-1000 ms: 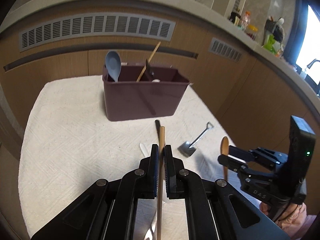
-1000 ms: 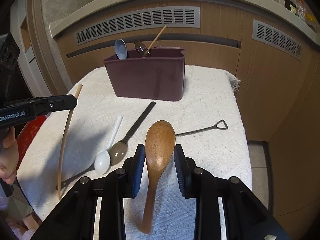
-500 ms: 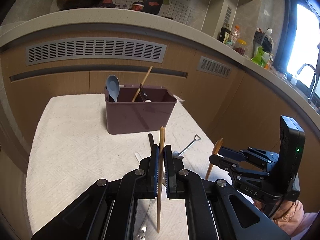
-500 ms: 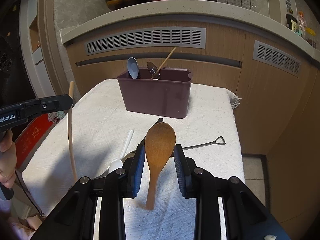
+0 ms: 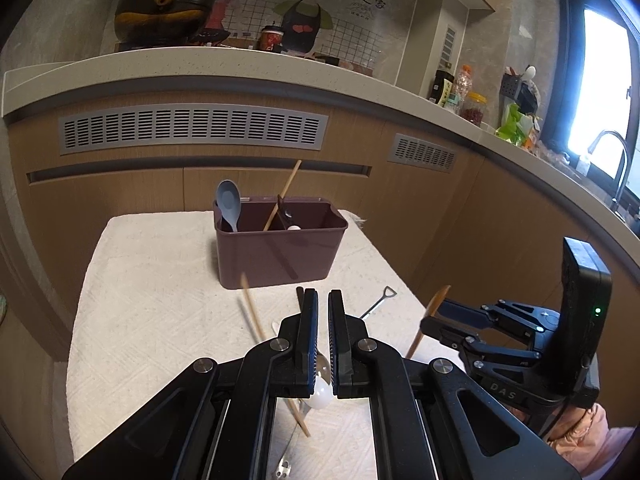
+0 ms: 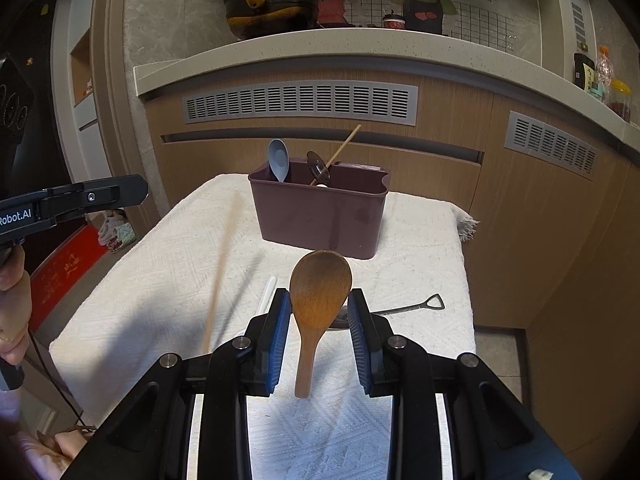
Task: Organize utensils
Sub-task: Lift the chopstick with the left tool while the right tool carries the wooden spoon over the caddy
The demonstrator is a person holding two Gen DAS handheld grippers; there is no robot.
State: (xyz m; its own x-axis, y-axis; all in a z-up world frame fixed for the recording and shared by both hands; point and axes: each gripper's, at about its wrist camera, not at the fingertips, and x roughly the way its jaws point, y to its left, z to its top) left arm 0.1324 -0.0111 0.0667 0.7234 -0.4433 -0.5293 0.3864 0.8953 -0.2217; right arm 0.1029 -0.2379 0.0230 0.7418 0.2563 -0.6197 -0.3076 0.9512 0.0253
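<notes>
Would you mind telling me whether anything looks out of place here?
Yes: the wooden chopstick is blurred and tilted beside the left hand-held gripper, outside its nearly closed jaws, apparently dropped. The right hand-held gripper holds the wooden spoon.

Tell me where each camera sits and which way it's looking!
Left wrist: rides on the left gripper, looking forward over the towel-covered table to the purple bin; its own two black fingers show, with a narrow gap and nothing held.
Right wrist: rides on the right gripper, facing the same bin from further right; its fingers clamp the wooden spoon, and the person's left hand shows at the left edge.
Shared: both see the bin, table, kitchen counter and each other's gripper.
</notes>
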